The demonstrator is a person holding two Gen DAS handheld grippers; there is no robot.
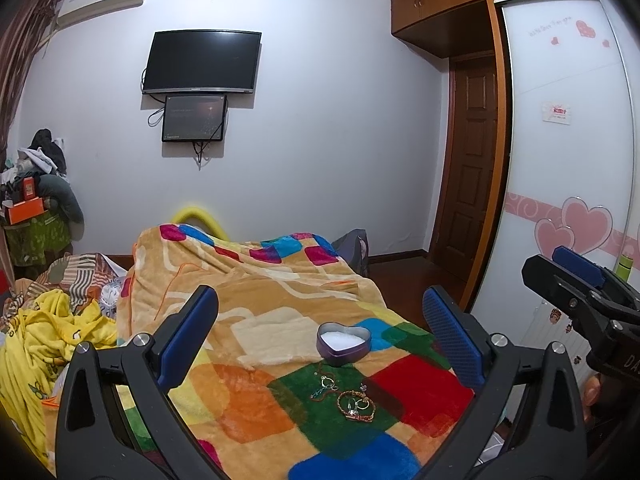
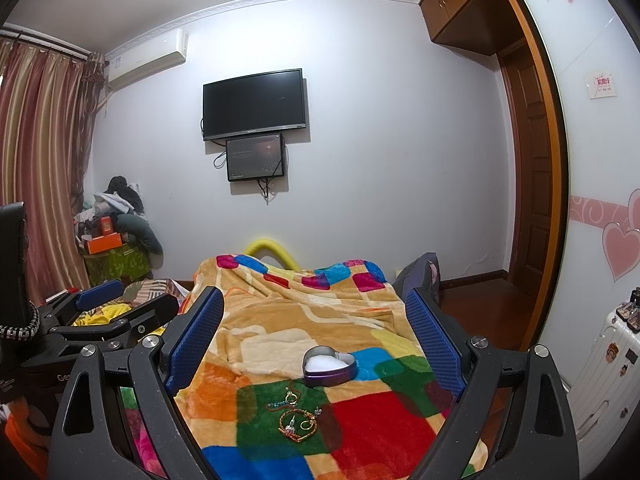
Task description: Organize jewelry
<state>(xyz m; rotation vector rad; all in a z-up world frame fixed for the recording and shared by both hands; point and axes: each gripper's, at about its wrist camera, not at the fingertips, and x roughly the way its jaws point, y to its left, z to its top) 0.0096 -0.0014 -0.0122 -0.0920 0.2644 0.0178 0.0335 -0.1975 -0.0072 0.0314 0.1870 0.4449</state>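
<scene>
A small purple heart-shaped tin [image 1: 344,342] with a white lining stands open on the colourful patchwork blanket [image 1: 256,296]; it also shows in the right wrist view [image 2: 330,366]. In front of it, on a green patch, lies a small pile of jewelry [image 1: 348,396]: a braided bracelet, rings and a thin chain, also seen in the right wrist view [image 2: 298,416]. My left gripper [image 1: 320,320] is open and empty, held above and short of the jewelry. My right gripper [image 2: 314,320] is open and empty, held at a similar distance.
The blanket covers a bed. Yellow clothes [image 1: 44,336] are heaped at its left. A white wardrobe door with pink hearts [image 1: 568,160] stands at the right, with a white suitcase [image 2: 608,364] by it. A TV [image 1: 202,62] hangs on the far wall.
</scene>
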